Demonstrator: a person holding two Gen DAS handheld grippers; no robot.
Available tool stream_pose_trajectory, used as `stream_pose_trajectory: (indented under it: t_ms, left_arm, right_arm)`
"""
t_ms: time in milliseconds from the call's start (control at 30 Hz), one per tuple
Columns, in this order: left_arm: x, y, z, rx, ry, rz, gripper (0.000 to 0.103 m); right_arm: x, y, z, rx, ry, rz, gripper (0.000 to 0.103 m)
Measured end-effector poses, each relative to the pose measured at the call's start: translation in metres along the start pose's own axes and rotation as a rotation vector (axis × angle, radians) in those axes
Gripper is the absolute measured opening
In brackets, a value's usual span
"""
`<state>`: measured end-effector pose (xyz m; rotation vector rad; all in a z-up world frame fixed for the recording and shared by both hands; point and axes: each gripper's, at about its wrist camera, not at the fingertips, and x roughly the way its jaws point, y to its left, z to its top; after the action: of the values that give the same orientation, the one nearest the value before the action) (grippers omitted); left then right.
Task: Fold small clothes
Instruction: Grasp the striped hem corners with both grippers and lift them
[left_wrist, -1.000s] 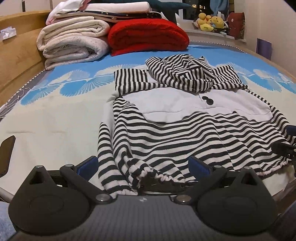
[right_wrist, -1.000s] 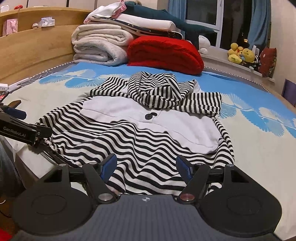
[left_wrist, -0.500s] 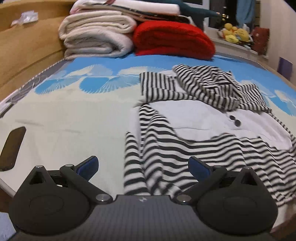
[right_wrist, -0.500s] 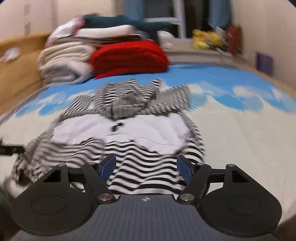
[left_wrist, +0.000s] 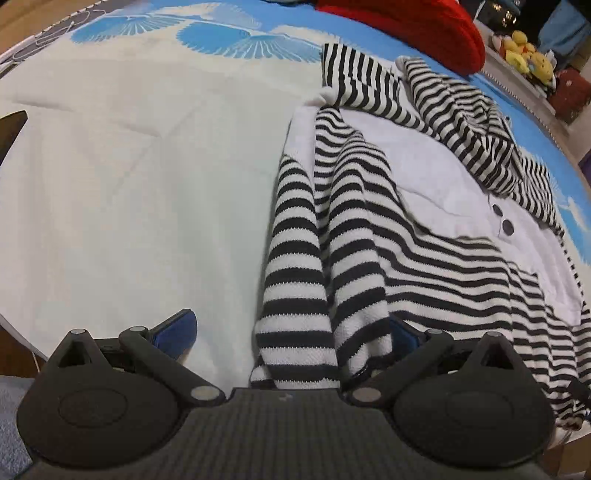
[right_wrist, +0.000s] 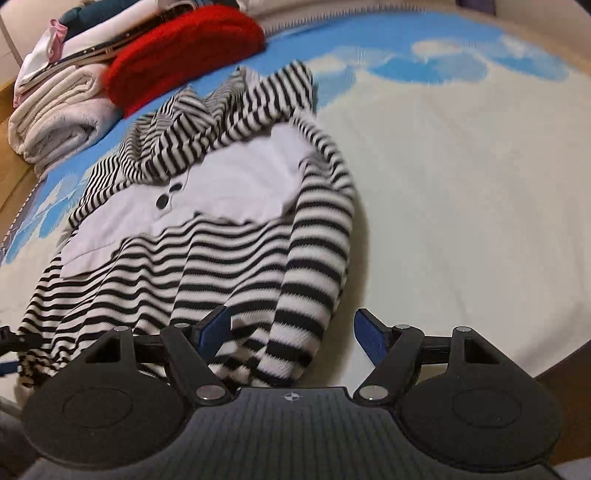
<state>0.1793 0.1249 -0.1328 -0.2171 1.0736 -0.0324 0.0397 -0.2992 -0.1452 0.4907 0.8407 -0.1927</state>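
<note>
both tools (left_wrist: 291, 328) (right_wrist: 291, 330) straddle a striped sleeve (left_wrist: 295, 280) apiece, jaws wide.

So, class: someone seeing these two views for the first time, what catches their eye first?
The black-and-white striped top spread flat on the bed, a sleeve lying between each gripper's open jaws. Behind it, a bright red folded blanket beside a stack of pale towels. The blue fan-patterned bedspread frames everything.

No words, labels, brands or numbers can be read anywhere in either view.
</note>
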Motion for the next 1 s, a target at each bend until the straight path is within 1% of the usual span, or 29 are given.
stream_pose_trajectory:
  t_ms: [133,200,233,267,300,333,367,400,467,500,567,633,733,867,933,1000]
  left_arm:
    - [-0.001,0.002,-0.002,0.006,0.016,-0.018,0.103]
    - [-0.005,0.004,-0.003,-0.009,0.022,-0.062,0.101]
    - [-0.008,0.006,-0.004,-0.028,0.004,-0.071,0.086]
    - [-0.011,0.006,-0.005,-0.046,-0.019,-0.069,0.071]
    - [-0.014,0.009,-0.005,-0.068,-0.031,-0.074,0.039]
    - [-0.015,0.012,-0.004,-0.093,-0.030,-0.096,0.020]
    - [-0.016,0.017,-0.004,-0.131,-0.027,-0.134,0.016]
    - [-0.020,0.018,-0.005,-0.143,-0.037,-0.146,0.012]
    - [-0.034,0.016,-0.008,-0.125,-0.065,-0.152,0.010]
    - [-0.041,0.016,-0.010,-0.125,-0.071,-0.168,0.010]
    - [-0.064,0.016,-0.018,-0.108,-0.092,-0.217,0.008]
    - [-0.085,0.014,-0.026,-0.070,-0.112,-0.250,0.008]
    - [-0.123,0.014,-0.048,0.006,-0.117,-0.272,0.008]
    - [-0.165,0.023,-0.075,0.039,-0.066,-0.312,0.008]
    - [-0.183,0.022,-0.078,0.052,-0.059,-0.332,0.007]
    - [-0.203,0.016,-0.068,0.075,-0.081,-0.345,0.007]
  right_arm:
    - [0.006,0.003,-0.002,0.003,0.040,0.032,0.075]
    - [0.007,0.004,-0.004,-0.005,0.057,0.053,0.075]
    - [0.007,0.005,-0.004,-0.014,0.056,0.058,0.075]
    - [0.007,0.006,-0.004,-0.022,0.055,0.066,0.071]
    - [0.007,0.007,-0.005,-0.032,0.049,0.072,0.053]
    - [0.007,0.007,-0.005,-0.049,0.034,0.057,0.036]
    - [0.006,0.008,-0.005,-0.069,0.014,0.053,0.019]
    - [0.004,0.008,-0.005,-0.073,0.000,0.067,0.017]
    - [-0.005,0.014,-0.006,-0.118,-0.061,0.089,0.015]
    - [-0.011,0.016,-0.007,-0.134,-0.093,0.094,0.014]
    - [-0.029,0.016,-0.008,-0.126,-0.150,0.131,0.014]
    - [-0.051,0.011,-0.010,-0.105,-0.176,0.158,0.014]
    - [-0.091,0.001,-0.022,-0.082,-0.171,0.189,0.013]
    - [-0.147,-0.018,-0.042,-0.010,-0.114,0.249,0.013]
    - [-0.175,-0.022,-0.045,0.013,-0.108,0.283,0.013]
    - [-0.195,-0.017,-0.038,0.007,-0.128,0.298,0.013]
